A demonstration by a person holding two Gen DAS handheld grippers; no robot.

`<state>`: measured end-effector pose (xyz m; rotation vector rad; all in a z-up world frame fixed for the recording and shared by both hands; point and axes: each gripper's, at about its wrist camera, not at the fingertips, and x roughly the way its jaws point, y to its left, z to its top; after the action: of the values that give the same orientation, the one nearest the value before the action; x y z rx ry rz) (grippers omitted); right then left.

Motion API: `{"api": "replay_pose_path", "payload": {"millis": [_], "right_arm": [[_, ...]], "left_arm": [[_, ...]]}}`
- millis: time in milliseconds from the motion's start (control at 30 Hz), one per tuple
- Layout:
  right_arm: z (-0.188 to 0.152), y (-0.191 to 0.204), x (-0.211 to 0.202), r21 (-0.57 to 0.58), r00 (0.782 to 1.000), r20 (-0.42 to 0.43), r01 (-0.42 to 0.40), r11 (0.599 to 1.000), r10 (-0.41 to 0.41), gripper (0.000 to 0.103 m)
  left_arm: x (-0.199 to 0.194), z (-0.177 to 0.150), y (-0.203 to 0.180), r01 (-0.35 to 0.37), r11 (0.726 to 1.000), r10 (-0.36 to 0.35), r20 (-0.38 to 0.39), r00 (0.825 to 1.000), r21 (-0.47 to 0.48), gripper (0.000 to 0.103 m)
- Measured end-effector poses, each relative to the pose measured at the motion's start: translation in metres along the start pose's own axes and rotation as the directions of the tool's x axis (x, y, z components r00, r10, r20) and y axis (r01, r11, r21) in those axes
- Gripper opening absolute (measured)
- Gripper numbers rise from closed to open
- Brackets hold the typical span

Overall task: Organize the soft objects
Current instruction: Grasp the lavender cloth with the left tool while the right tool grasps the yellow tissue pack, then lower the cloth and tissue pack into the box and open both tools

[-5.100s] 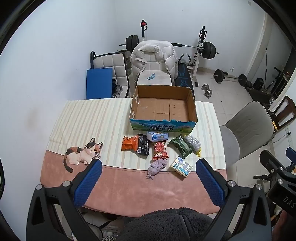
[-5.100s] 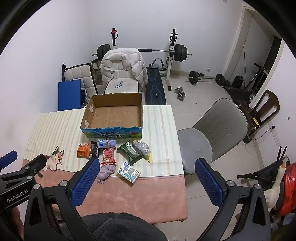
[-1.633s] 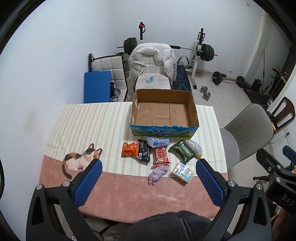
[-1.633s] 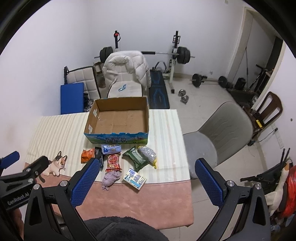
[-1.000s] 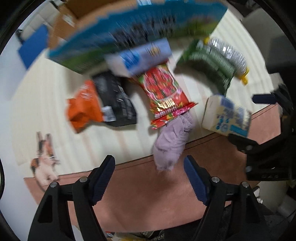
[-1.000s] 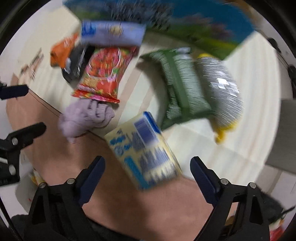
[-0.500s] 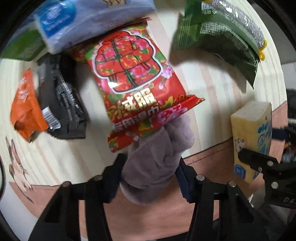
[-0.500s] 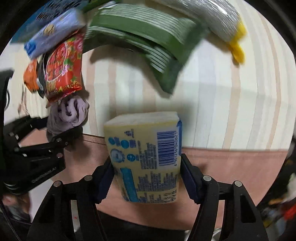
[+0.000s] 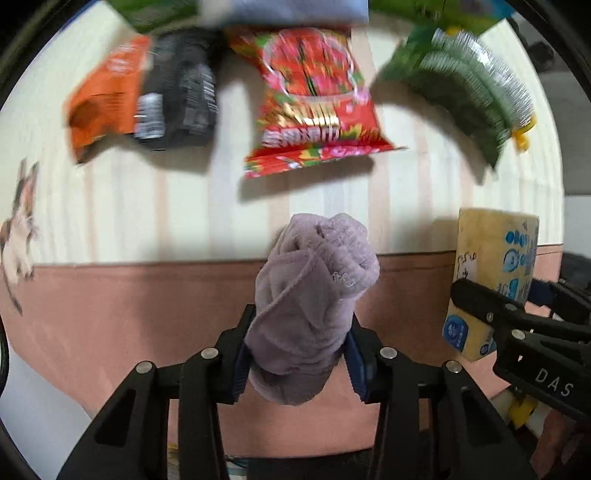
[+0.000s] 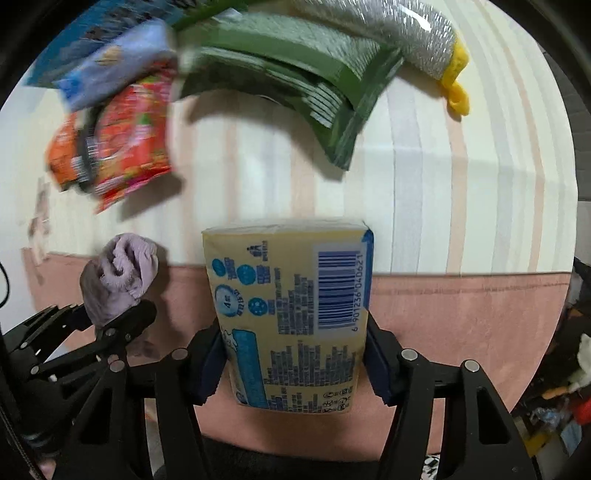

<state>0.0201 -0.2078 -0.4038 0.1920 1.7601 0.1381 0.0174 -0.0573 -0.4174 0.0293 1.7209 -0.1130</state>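
Observation:
My left gripper (image 9: pixel 295 354) is shut on a rolled lilac sock (image 9: pixel 310 295) and holds it above the pink front strip of the table. My right gripper (image 10: pixel 295 362) is shut on a yellow tissue pack (image 10: pixel 291 306) with blue print and a barcode. The tissue pack also shows in the left wrist view (image 9: pixel 491 273), and the sock in the right wrist view (image 10: pixel 118 277). Behind lie a red snack bag (image 9: pixel 314 99), an orange bag (image 9: pixel 107 96), a black bag (image 9: pixel 181 88), a green bag (image 10: pixel 295 74) and a silver pouch (image 10: pixel 406 33).
The striped tablecloth (image 10: pixel 443 184) has a pink front band (image 9: pixel 129 306) and a cat picture (image 9: pixel 18 229) at the left. The blue front wall of the cardboard box (image 10: pixel 92 33) is at the top edge, blurred. A pale blue pack (image 10: pixel 118 70) lies before it.
Both grippers came down from high above the table and closed: the left on the sock, the right on the tissue pack. Since half a second ago both have lifted back with their loads.

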Motion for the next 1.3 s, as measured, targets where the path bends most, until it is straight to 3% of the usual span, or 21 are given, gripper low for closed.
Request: {"api": "replay_pose_path", "payload": {"millis": [133,233,367,500,600,700,800,933,1167,1300], "right_arm": [[-0.011,0.001,-0.043,-0.044,0.993,0.053,-0.106,0.993,0.108,0.066],[-0.008,0.006,-0.096,-0.107,0.974,0.139,-0.164,0.981,0.178,0.066],[0.031,0.016,-0.176,-0.178,0.942,0.255,-0.176,0.968,0.218,0.066],[0.107,0.026,-0.247,-0.181,0.915,0.366,-0.106,0.978,0.167,0.066],[0.179,0.025,-0.215,-0.128,0.926,0.357,-0.079,0.989,0.12,0.066],[0.233,0.023,-0.182,-0.111,0.943,0.326,-0.037,0.993,0.071,0.066],[0.289,0.043,-0.192,-0.099,0.957,0.288,-0.02,0.995,0.048,0.066],[0.332,0.058,-0.179,-0.093,0.965,0.264,0.037,0.995,-0.011,0.066],[0.364,0.046,-0.164,-0.069,0.972,0.232,0.059,0.996,-0.042,0.066],[0.371,0.045,-0.16,-0.07,0.969,0.239,0.079,0.994,-0.06,0.067]], "left_arm": [[-0.059,-0.022,0.007,0.057,0.996,-0.05,0.099,0.994,-0.07,0.04],[-0.13,-0.004,0.015,0.153,0.982,-0.129,0.204,0.971,-0.11,0.04],[-0.21,0.06,0.027,0.266,0.96,-0.23,0.292,0.928,-0.087,0.04],[-0.238,0.163,0.044,0.296,0.952,-0.257,0.318,0.912,-0.079,0.04],[-0.235,0.24,0.05,0.326,0.941,-0.291,0.268,0.918,-0.094,0.041],[-0.201,0.299,0.054,0.343,0.933,-0.315,0.211,0.926,-0.113,0.042],[-0.171,0.339,0.047,0.375,0.916,-0.359,0.127,0.924,-0.14,0.042],[-0.144,0.375,0.031,0.332,0.937,-0.326,0.071,0.943,-0.108,0.042],[-0.12,0.401,0.022,0.367,0.923,-0.367,0.021,0.93,-0.114,0.042],[-0.12,0.403,0.022,0.354,0.928,-0.355,0.015,0.935,-0.115,0.043]]}}
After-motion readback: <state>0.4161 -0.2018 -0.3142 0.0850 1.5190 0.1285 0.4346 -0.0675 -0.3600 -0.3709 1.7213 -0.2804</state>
